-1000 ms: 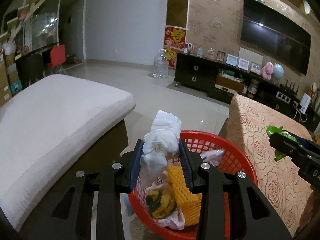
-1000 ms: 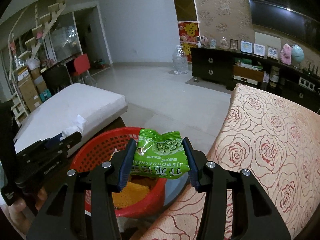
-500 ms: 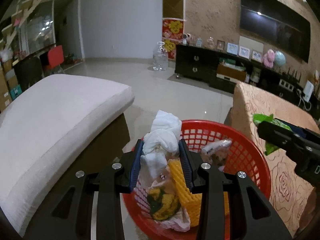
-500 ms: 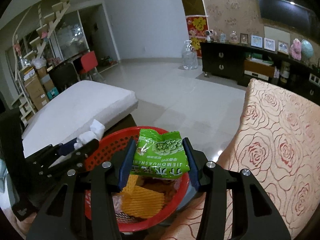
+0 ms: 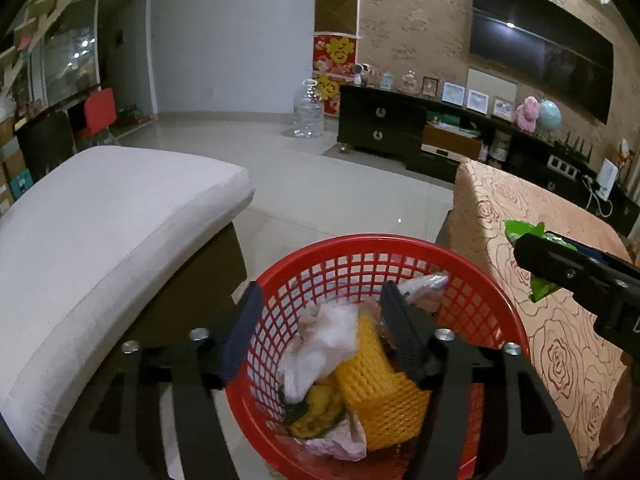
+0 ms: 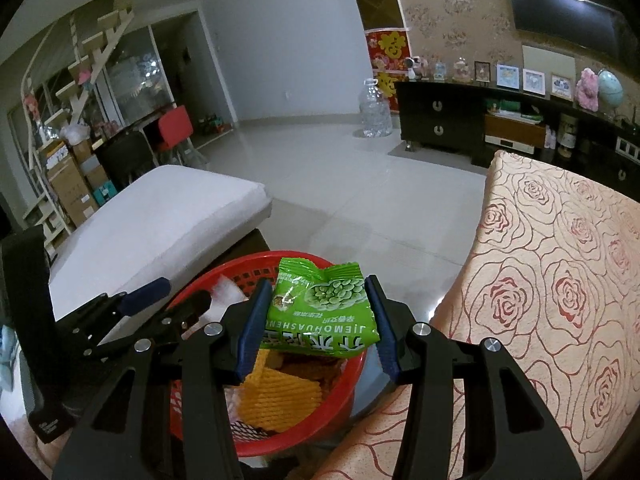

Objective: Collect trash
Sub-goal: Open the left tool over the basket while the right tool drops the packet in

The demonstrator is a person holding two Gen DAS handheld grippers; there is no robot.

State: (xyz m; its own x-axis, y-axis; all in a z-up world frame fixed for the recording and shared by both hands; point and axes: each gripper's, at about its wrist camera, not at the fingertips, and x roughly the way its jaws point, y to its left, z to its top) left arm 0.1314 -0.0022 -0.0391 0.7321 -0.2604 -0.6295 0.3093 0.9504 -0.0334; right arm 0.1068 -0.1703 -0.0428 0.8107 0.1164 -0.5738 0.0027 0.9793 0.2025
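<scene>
A red mesh basket point(image 5: 472, 264) stands on the floor between two seats; it also shows in the right wrist view point(image 6: 344, 384). In it lie a crumpled white tissue point(image 5: 324, 340), yellow foam netting point(image 5: 376, 396) and other wrappers. My left gripper point(image 5: 320, 300) is open and empty above the basket, with the tissue lying below it. My right gripper point(image 6: 316, 300) is shut on a green snack packet point(image 6: 320, 312) and holds it over the basket's near rim. The packet's edge shows in the left wrist view point(image 5: 524, 232).
A white cushioned seat point(image 5: 100, 216) lies left of the basket. A rose-patterned seat point(image 6: 560, 288) lies to its right. Tiled floor runs to a dark TV cabinet point(image 5: 400, 128) and a water jug point(image 5: 306, 112) at the far wall.
My left gripper opened and let go of the white tissue, which dropped into the basket. My right gripper moved left over the basket with the green packet.
</scene>
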